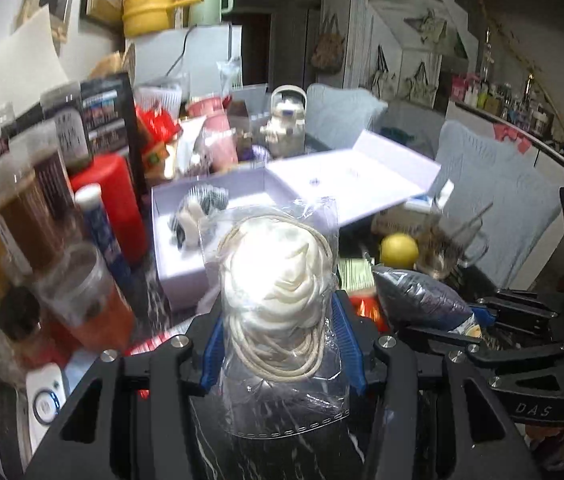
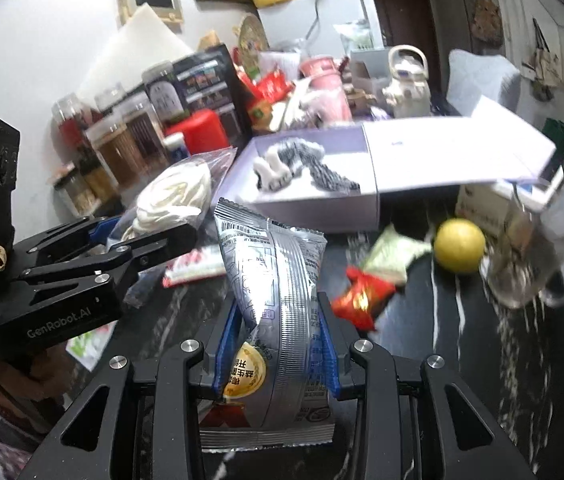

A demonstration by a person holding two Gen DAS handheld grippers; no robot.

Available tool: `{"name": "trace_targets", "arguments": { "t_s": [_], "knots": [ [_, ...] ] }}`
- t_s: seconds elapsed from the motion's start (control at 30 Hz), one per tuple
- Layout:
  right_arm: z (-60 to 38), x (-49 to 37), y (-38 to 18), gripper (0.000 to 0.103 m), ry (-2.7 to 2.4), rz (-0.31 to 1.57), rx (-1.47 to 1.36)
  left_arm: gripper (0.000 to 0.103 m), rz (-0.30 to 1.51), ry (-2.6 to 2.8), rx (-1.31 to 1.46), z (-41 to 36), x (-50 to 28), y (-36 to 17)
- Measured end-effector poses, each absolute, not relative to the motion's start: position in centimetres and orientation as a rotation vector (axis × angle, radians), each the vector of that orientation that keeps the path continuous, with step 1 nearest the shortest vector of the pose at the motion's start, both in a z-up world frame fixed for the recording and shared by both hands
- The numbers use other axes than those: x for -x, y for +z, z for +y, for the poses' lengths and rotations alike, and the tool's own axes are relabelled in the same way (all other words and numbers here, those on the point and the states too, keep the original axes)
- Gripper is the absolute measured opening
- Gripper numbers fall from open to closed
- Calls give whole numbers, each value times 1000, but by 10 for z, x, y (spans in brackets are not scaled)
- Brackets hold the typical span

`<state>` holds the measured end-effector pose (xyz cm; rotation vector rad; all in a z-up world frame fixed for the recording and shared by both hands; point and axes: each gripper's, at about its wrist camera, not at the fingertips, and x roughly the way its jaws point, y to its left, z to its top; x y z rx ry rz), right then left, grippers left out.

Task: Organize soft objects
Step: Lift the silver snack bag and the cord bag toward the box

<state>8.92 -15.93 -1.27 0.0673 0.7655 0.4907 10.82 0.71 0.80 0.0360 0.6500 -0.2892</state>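
The left gripper (image 1: 282, 344) has its blue-padded jaws pressed on either side of a clear plastic bag holding a folded cream cloth and a coil of pale cord (image 1: 279, 280); the bag stands upright between the pads and rises well above them. The right gripper (image 2: 277, 344) has its jaws clamped on a silver foil snack packet with a gold round seal (image 2: 273, 300), which also stands upright between the blue pads, its lower seam hanging below them.

The left wrist view shows the right gripper only at its right edge, where the foil packet looks like a dark grey pouch. The right wrist view shows the left gripper from the side, at left, with the clear bag sticking up beyond its black fingers and part of the person's hand (image 2: 5, 372) under the handle.

Both grippers point forward and downward over the dark marbled bench (image 2: 462, 340), side by side, each load clear of the surface.

Beyond the jaws lies an open pale lilac cardboard box (image 2: 314, 204) with a grey-and-white knitted soft item (image 2: 302, 164) inside, its lid (image 2: 454, 148) resting tilted at the right. Near the box on the bench are a yellow lemon (image 2: 460, 245), a red crinkled wrapper (image 2: 362, 300) and a pale green sachet (image 2: 392, 256).
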Motion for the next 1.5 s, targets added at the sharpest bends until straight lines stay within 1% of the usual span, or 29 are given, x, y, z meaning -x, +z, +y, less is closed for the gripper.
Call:
{"name": "trace_targets", "arguments": {
  "t_s": [0.37,0.93,1.23,1.5],
  "knots": [
    [-161,-127,40,36,521,656,-37,48,522,-281,-37,10,-148,48],
    [-164,-216,82,36,520,552,-25,48,427,-212,31,17,-236,83],
    [-155,-270,87,36,522,535,-29,48,436,-151,57,34,-288,80],
    [-144,-312,79,36,542,555,-39,48,479,-114,31,36,-326,63]
  ]
}}
